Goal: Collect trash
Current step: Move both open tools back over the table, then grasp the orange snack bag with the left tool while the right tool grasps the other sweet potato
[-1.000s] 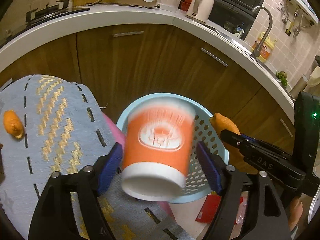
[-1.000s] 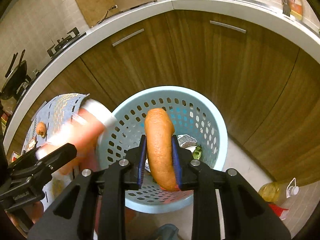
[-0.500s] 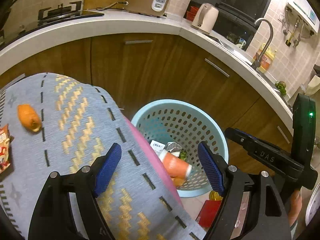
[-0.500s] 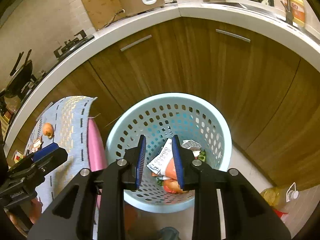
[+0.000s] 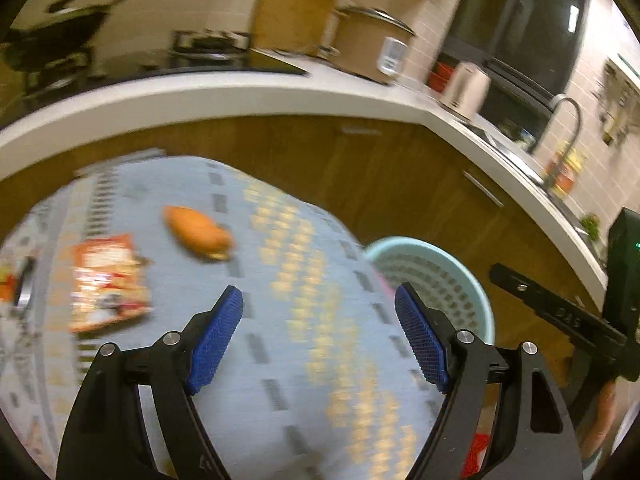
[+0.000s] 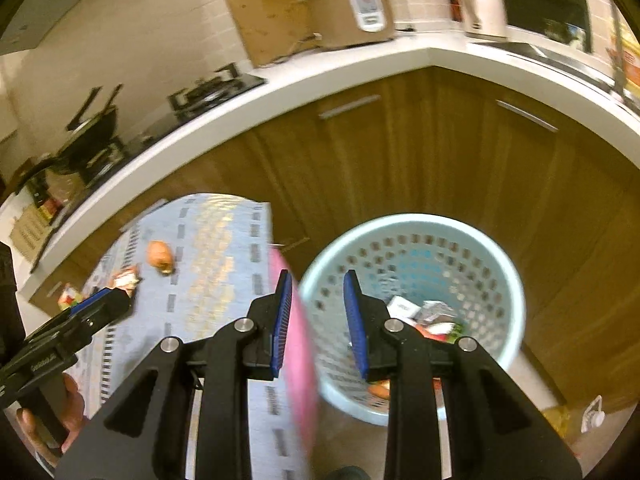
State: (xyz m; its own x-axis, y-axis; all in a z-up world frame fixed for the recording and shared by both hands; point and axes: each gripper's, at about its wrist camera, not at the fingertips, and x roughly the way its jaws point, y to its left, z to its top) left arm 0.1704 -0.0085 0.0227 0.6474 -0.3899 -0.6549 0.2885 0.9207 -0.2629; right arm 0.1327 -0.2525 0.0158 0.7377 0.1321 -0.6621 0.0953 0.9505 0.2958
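A light blue perforated basket [image 6: 500,280] stands on the floor beside the table and holds paper scraps, an orange cup and other trash; it also shows in the left wrist view [image 5: 440,276]. My left gripper [image 5: 318,336] is open and empty above the grey patterned tablecloth [image 5: 304,320]. An orange bread roll [image 5: 198,232] and a red snack packet [image 5: 106,280] lie on the cloth ahead of it; the roll also shows in the right wrist view [image 6: 160,256]. My right gripper [image 6: 316,312] is open and empty, over the table's pink edge [image 6: 298,360] beside the basket.
Wooden cabinets [image 6: 420,152] under a white counter [image 6: 280,88] curve behind the basket. A rice cooker [image 6: 352,8], kettle [image 6: 480,4] and stove [image 6: 208,88] stand on the counter. An oil bottle [image 6: 576,416] lies on the floor at the lower right.
The cup left my left gripper and the bread roll left my right gripper; both dropped into the basket. Both grippers have since swung left toward the table.
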